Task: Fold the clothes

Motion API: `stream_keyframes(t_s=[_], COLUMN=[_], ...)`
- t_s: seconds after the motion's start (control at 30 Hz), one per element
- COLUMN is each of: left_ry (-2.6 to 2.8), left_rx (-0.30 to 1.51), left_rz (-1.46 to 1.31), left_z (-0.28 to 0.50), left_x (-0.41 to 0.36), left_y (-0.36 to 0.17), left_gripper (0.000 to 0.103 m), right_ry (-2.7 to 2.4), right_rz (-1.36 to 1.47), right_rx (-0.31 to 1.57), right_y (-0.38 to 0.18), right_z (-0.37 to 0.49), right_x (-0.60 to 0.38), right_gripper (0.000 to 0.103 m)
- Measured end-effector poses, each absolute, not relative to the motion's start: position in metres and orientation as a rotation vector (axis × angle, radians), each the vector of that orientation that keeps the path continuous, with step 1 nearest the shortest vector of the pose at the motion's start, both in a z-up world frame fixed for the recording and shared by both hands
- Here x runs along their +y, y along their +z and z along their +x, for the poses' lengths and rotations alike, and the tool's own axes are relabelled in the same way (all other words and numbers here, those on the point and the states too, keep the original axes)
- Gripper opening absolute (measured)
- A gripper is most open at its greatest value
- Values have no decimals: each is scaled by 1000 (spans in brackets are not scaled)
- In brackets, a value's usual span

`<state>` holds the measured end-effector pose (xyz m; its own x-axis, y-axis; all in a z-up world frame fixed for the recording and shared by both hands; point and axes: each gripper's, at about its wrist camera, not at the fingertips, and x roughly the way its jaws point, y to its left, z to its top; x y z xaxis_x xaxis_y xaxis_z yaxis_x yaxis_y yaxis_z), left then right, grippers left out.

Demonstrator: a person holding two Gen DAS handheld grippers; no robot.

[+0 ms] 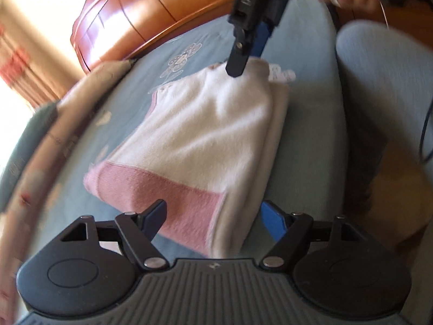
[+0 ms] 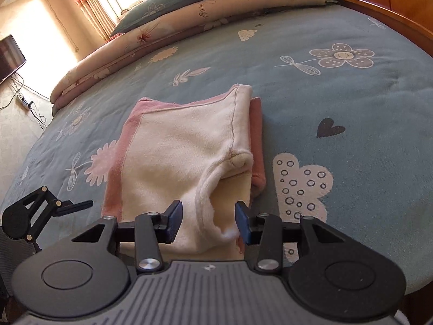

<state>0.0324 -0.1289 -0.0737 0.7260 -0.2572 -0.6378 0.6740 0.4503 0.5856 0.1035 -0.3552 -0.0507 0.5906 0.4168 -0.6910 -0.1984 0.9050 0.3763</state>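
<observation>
The garment (image 2: 186, 159), a cream fleece piece with pink trim, lies on the blue flower-print bed cover (image 2: 338, 94), folded into a compact stack of several layers; the main folds therefore appear complete. One rounded, cuff-like fold bulges at the near right of the stack in the right wrist view, and the edges do not lie flush; some tidying or a final fold may remain, as a judgement only.

Left claw (image 1: 213, 214): jaws stand wide apart, either side of the pink-trimmed end of the garment; the pads do not press on the cloth; nothing is held.

Right claw (image 2: 208, 223): jaws part open, straddling the near cream edge; a gap shows between each pad and the cloth; nothing is held.

A folded quilt (image 2: 162, 43) and a pillow (image 2: 173, 2) lie at the far side of the bed, well apart from the garment.
</observation>
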Motion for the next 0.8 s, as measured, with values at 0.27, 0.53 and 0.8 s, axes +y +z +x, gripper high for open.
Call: stream_keyframes(t_s=[0.27, 0.53, 0.8], left_ry=[-520, -436, -457], left_rx=[504, 526, 590], left_rz=[895, 765, 729], left_z=[44, 50, 45], left_x=[-121, -93, -82], left_y=[-83, -65, -63], left_gripper=[74, 75, 75], right_ry=[385, 445, 418], right_rz=[281, 296, 358], right_rx=[871, 869, 927], right_y=[-53, -57, -71], right_z=[98, 93, 87], right_x=[-347, -347, -360], right_gripper=[48, 31, 17])
